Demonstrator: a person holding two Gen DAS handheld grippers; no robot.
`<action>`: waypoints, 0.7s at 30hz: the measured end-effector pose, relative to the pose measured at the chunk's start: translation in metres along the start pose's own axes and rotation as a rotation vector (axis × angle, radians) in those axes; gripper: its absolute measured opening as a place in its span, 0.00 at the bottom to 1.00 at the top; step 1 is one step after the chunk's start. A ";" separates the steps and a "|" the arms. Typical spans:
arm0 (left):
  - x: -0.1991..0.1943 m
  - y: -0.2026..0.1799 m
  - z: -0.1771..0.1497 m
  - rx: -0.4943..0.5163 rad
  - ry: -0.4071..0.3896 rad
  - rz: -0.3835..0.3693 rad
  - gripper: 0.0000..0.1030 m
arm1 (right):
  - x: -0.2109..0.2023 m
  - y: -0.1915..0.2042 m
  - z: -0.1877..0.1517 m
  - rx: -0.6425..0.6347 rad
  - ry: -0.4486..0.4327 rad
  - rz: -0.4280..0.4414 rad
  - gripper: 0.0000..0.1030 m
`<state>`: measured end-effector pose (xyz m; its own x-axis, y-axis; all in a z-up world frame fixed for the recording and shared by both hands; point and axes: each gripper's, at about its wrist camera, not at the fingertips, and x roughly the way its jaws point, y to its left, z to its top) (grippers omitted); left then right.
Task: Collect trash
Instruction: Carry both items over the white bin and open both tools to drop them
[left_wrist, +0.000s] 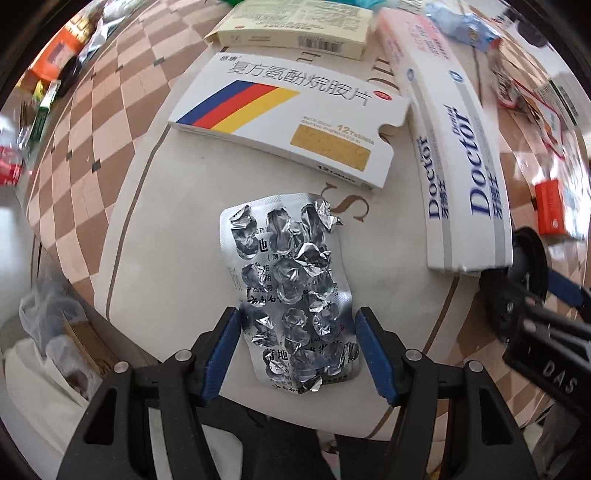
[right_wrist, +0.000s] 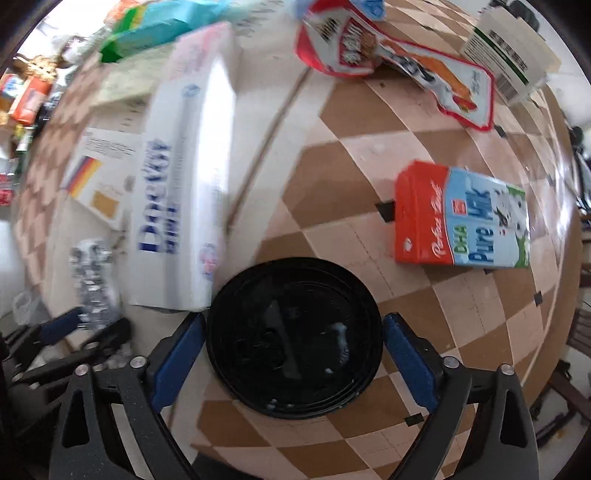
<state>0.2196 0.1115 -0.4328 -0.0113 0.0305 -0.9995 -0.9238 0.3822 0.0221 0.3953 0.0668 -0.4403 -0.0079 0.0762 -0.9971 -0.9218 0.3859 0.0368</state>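
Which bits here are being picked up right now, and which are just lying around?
In hand now:
- empty foil pill sheet, between the left tool fingers
- black round lid, between the right tool fingers

Lying about:
- striped tablet box
- Doctor box
- milk carton
- snack wrapper

Right gripper (right_wrist: 293, 345) points down over a round black lid (right_wrist: 293, 339) on the checkered counter (right_wrist: 424, 417), blue fingers (right_wrist: 406, 356) on either side of it with a small gap each side. A white Doctor box (right_wrist: 184, 206) touches the lid's upper-left edge. A red and blue milk carton (right_wrist: 461, 221) lies off to the right, snack wrapper (right_wrist: 399, 59) further back
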 end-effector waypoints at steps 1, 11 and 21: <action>-0.001 0.001 -0.005 0.022 -0.014 0.000 0.59 | 0.001 -0.002 -0.005 0.006 -0.006 -0.013 0.87; -0.030 0.041 -0.080 0.123 -0.176 -0.043 0.59 | -0.048 -0.031 -0.108 0.137 -0.091 -0.066 0.86; -0.059 0.049 -0.180 0.026 -0.196 -0.008 0.59 | -0.062 0.041 -0.206 0.078 -0.065 0.042 0.86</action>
<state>0.1060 -0.0379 -0.3770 0.0728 0.2055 -0.9759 -0.9132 0.4072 0.0176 0.2779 -0.1111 -0.3907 -0.0189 0.1520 -0.9882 -0.8880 0.4516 0.0864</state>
